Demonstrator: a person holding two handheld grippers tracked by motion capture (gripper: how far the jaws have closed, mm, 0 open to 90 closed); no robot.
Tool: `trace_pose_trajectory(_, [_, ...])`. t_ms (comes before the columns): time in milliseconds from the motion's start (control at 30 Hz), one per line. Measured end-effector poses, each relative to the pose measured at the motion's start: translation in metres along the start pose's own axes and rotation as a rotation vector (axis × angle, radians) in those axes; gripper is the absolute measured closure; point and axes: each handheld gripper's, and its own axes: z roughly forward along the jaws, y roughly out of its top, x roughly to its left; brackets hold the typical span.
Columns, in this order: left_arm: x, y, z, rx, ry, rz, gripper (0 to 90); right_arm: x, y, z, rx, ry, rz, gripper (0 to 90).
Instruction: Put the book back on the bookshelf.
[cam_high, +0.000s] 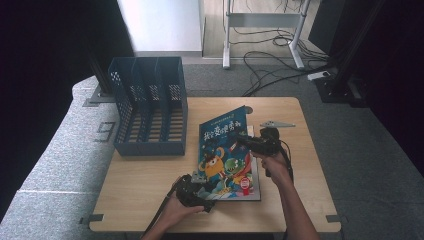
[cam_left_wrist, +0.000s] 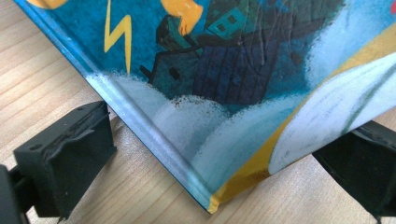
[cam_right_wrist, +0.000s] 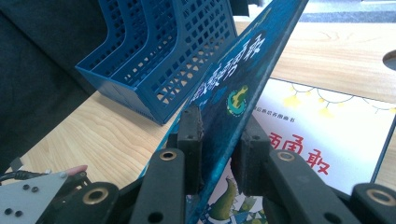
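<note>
Your right tongs pinch the lifted book cover. Your left tongs stand loose around its near corner. The blue rack waits left, beyond.

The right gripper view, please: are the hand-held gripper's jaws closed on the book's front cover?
Yes, both jaws press on the lifted blue cover, one on each face.

We see a light wooden table carrying a blue slotted file rack at its far left; right of the rack lies a picture book, beside it a grey plate.
</note>
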Motion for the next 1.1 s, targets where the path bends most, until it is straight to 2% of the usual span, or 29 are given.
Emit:
trace_pose_trajectory(200, [0.002,0.004,0.002,-0.006,-0.007,-0.012,0.3,0.008,0.007,-0.003,-0.029,0.007,-0.056,74.8])
trace_pose_trajectory(433, [0.006,0.012,0.007,0.004,-0.007,-0.011,0.1,0.012,0.012,-0.006,-0.065,0.008,-0.094,75.4])
trace_pose_trajectory(767, [0.007,0.009,0.004,-0.016,-0.021,-0.041,1.6,0.008,0.010,-0.007,-0.081,0.014,-0.089,75.9])
trace_pose_trajectory(1100, [0.007,0.009,0.002,-0.028,-0.021,-0.050,2.0,0.007,0.011,-0.008,-0.097,0.013,-0.092,76.1])
